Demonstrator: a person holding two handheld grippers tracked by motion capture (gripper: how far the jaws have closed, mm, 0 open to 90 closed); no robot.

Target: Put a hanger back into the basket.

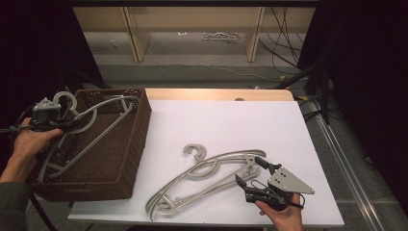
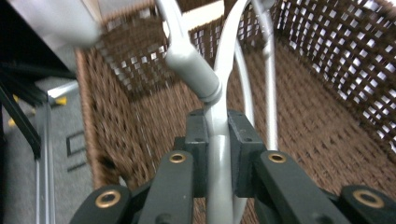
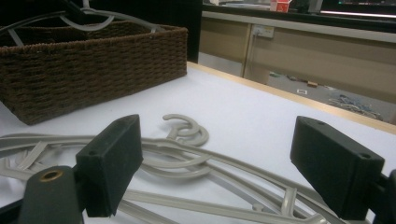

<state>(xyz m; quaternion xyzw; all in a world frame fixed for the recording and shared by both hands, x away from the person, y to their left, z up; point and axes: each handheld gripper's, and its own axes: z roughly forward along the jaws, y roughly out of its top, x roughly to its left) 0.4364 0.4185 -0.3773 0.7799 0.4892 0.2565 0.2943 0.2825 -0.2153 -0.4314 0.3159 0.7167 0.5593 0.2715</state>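
A grey plastic hanger [image 1: 96, 137] hangs tilted over the brown wicker basket [image 1: 137, 139] at the table's left. My left gripper [image 1: 71, 123] is shut on it just below the hook. In the left gripper view the pads of the left gripper [image 2: 219, 126] clamp the hanger's neck [image 2: 191, 60] above the basket floor [image 2: 116, 116]. Two more grey hangers [image 1: 207, 173] lie stacked on the white table. My right gripper [image 1: 250, 171] stands open at their right end, near the front edge. In the right gripper view the right gripper [image 3: 224, 168] has its jaws wide apart over the hangers [image 3: 187, 154], touching nothing.
The basket [image 3: 93, 70] takes up the left side of the white tabletop [image 1: 226, 120]. Beyond the table's far edge are wooden shelf legs [image 1: 134, 38] and loose cables [image 1: 284, 43] on the floor. A metal rail [image 1: 341, 154] runs along the right.
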